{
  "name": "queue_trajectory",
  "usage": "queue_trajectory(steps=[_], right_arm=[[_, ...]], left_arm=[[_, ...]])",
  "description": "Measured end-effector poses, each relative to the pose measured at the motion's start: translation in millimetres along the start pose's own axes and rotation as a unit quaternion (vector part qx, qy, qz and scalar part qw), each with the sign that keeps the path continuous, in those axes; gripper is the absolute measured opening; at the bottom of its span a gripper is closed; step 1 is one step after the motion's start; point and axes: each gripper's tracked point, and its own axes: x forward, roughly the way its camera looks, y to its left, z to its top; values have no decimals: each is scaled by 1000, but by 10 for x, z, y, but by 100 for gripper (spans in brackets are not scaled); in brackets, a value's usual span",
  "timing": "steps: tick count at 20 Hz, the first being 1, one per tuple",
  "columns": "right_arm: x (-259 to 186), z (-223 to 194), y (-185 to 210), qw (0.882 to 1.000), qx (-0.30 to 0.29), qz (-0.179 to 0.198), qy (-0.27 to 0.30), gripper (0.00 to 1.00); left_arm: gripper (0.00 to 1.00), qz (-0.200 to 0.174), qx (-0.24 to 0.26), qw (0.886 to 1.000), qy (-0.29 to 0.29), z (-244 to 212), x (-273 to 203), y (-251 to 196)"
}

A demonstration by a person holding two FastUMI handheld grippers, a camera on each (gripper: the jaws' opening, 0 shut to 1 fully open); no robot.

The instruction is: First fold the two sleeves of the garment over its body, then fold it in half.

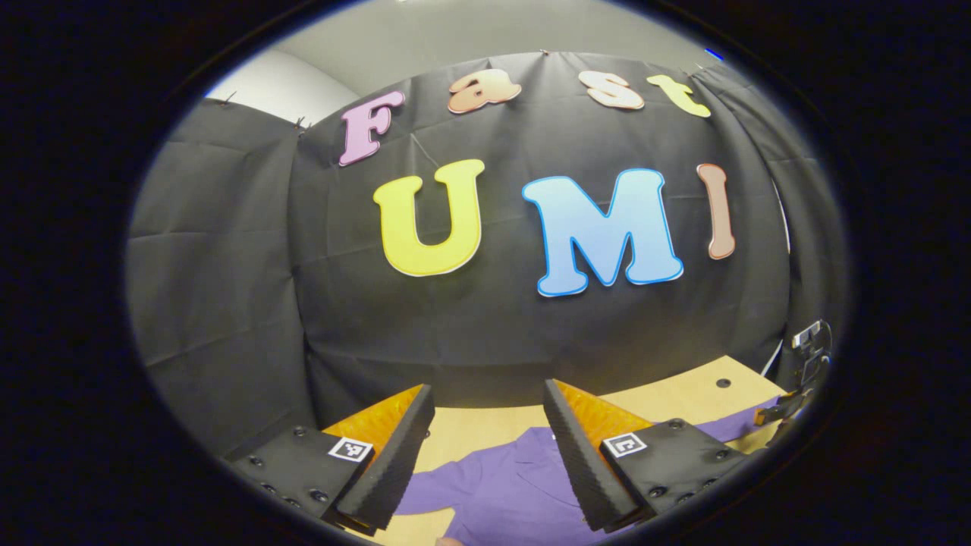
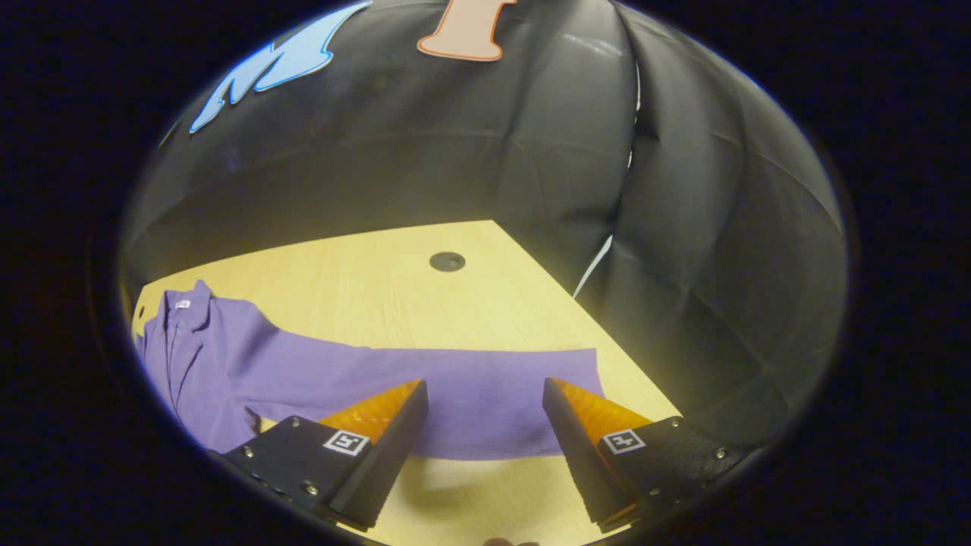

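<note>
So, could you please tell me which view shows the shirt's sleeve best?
The right gripper view: the sleeve lies stretched flat across the table, from shoulder to cuff, just beyond the open right gripper. The left gripper view catches the shirt between the open left gripper's fingers, with a strip of sleeve at the far right.

Left hand-held gripper (image 1: pixel 485 413) fingers spread apart, right hand-held gripper (image 2: pixel 485 406) likewise, both raised

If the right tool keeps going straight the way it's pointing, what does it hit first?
Most likely the purple shirt's outstretched sleeve, lying flat on the wooden table between the open right tool's fingers; depth is hard to judge.
</note>
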Motion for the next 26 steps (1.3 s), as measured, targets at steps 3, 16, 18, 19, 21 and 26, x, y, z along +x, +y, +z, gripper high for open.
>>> queue_trajectory(steps=[3, 16, 18, 19, 21, 26], right_arm=[[-18, -32, -51, 1000, 1, -3, 16, 96], [215, -184, 32, 997, 41, 45, 47, 93], [260, -184, 50, 997, 41, 46, 40, 80], [255, -169, 89, 997, 40, 51, 43, 81], [258, -140, 173, 996, 46, 57, 46, 60], [174, -145, 306, 993, 71, 53, 77, 10]], left_arm=[[96, 3, 7, 1000, -1, 12, 6, -23], [96, -9, 10, 1000, -2, 46, 88, -244], [96, -9, 9, 1000, -2, 59, 78, -250], [96, -8, 9, 1000, -2, 56, 71, -245], [96, -6, 5, 1000, -1, 34, 67, -226], [96, 2, -2, 1000, 2, 0, 52, -124]])
